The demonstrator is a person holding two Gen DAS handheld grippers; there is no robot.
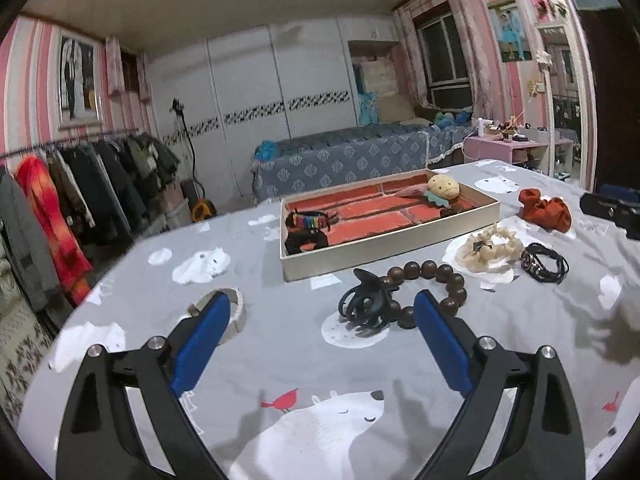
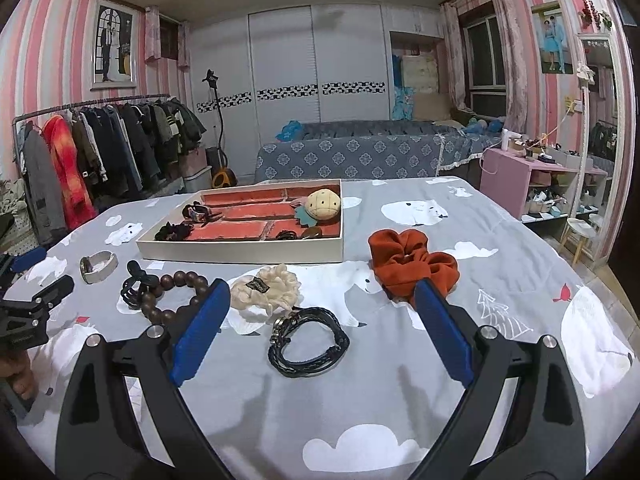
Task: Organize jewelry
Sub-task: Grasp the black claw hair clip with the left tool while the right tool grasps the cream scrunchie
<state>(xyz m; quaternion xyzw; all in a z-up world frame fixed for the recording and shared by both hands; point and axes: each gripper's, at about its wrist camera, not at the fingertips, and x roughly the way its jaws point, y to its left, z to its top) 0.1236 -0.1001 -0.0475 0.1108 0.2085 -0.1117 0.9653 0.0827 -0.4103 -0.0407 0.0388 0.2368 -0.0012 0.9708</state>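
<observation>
A shallow white tray (image 1: 384, 254) (image 2: 244, 257) with a red brick-pattern lining lies on the grey bear-print cover and holds a plush pineapple (image 1: 442, 187) (image 2: 323, 201) and a few small hair pieces. In front of it lie a black claw clip (image 1: 366, 304) (image 2: 134, 282), a brown bead bracelet (image 1: 434, 286) (image 2: 176, 294), a cream scrunchie (image 1: 486, 252) (image 2: 268, 286), a black cord bracelet (image 1: 546, 266) (image 2: 308, 338), a rust-orange scrunchie (image 1: 546, 210) (image 2: 412, 264) and a white bangle (image 1: 236, 312) (image 2: 98, 266). My left gripper (image 1: 322, 304) is open just short of the claw clip. My right gripper (image 2: 322, 294) is open above the cord bracelet.
The cover (image 2: 360, 400) stretches wide toward me. A clothes rack (image 2: 100, 148) stands at the left, a blue-covered bed (image 2: 360, 152) behind, a pink side table (image 2: 520, 176) at the right. A hand (image 2: 18, 376) holds the other gripper's black body (image 2: 28, 312) at the left edge.
</observation>
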